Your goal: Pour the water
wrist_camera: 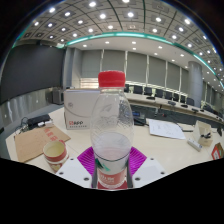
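I have the hand-held gripper point(112, 168) closed around the bottle point(112, 130), which stands upright right between my two fingers and fills the middle of my view. The purple pads point(87, 160) press against its lower body on both sides, so the grip looks firm, with the fingers only as far apart as the bottle is wide. The bottle is clear plastic with a red cap point(112, 78) and a label band with red on it low down; I can see water in its lower part. To the left of the bottle, just beside my left finger, a small clear cup point(55, 152) stands on the bench point(170, 148), upright, with a pale yellowish tint inside. Beyond the bottle sits a white box point(84, 108) with printing on its face. Some flat papers point(165, 128) lie further right on the bench.
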Tool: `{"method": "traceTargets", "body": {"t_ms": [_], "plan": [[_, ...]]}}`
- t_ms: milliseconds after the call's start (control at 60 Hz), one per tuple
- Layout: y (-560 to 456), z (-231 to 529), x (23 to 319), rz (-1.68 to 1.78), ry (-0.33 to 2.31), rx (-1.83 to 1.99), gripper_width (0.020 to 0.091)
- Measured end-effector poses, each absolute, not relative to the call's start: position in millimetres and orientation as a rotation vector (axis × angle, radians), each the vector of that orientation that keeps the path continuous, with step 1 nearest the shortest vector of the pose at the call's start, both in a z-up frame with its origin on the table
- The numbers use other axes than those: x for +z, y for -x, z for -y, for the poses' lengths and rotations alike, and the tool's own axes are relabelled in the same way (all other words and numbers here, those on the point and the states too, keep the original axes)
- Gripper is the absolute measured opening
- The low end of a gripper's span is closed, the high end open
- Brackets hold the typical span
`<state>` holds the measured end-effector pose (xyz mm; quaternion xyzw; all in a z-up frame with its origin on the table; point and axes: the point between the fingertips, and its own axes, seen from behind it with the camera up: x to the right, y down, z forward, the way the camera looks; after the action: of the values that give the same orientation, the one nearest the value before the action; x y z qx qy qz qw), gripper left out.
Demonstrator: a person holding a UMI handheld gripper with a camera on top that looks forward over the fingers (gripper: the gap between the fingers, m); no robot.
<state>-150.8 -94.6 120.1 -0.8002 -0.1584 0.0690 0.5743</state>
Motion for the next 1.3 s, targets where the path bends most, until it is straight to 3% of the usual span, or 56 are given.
{"method": "traceTargets", "body": {"t_ms": [217,317,433,467,517,550,633,917,1300], "plan": [[140.9,91.5,59.3,0.33,1.943,0.201,0.0408],[141.1,92.1,61.8,0.31,1.904,0.223,0.0436],[138.5,94.6,62.6,0.321,1.923,0.221,0.0565],[135.0,97.9,63.5,0.322,1.944,0.21,0.0667],[133.8,104.5,72.1,0.325,1.957,0.205,0.0876],[132.4,110.2,79.4,0.328,1.965,0.195,0.0826],[129.0,126.1,100.5,0.317,2.001,0.142,0.0868],[135.3,245.6,181.6,0.177,2.205,0.012,0.0856],[179.6,327.2,250.4,0.088,2.21,-0.037,0.0855]]}}
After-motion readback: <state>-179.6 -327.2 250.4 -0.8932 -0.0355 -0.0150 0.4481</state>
